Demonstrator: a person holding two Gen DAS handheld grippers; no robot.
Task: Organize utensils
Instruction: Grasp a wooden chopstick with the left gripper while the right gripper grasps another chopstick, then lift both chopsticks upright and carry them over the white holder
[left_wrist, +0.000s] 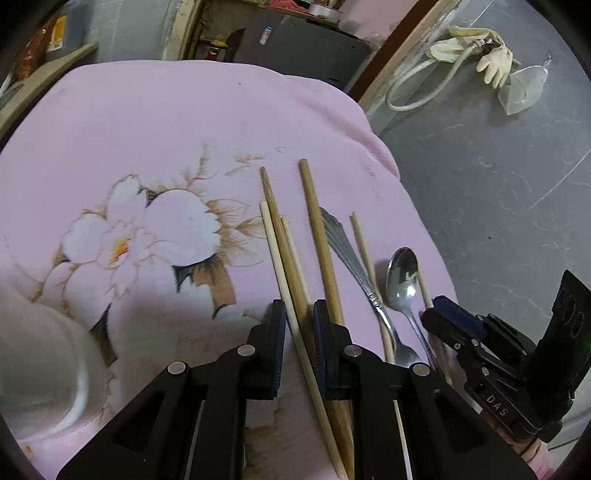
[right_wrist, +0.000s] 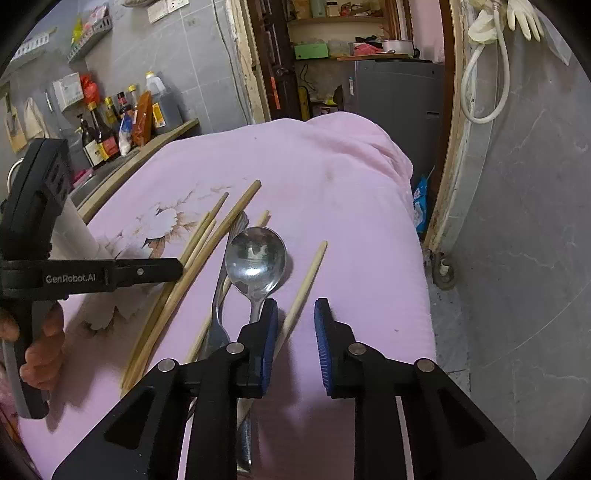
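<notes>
While the left claw (left_wrist: 300, 332) is pinching two chopsticks (left_wrist: 284, 254) on the pink cloth (left_wrist: 166, 122), its side is showing "GenRobot.AI" and the right claw (right_wrist: 295, 332), marked "DAS", is gaping around a lone chopstick (right_wrist: 308, 277) beside the spoon (right_wrist: 255, 258) and fork (right_wrist: 218, 314).

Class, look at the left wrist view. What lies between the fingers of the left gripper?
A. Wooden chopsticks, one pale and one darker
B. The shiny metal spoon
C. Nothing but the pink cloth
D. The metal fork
A: in the left wrist view, a pale wooden chopstick and a darker brown wooden chopstick run between the fingers of the left gripper, while the shiny metal spoon lies off to the right.
</notes>
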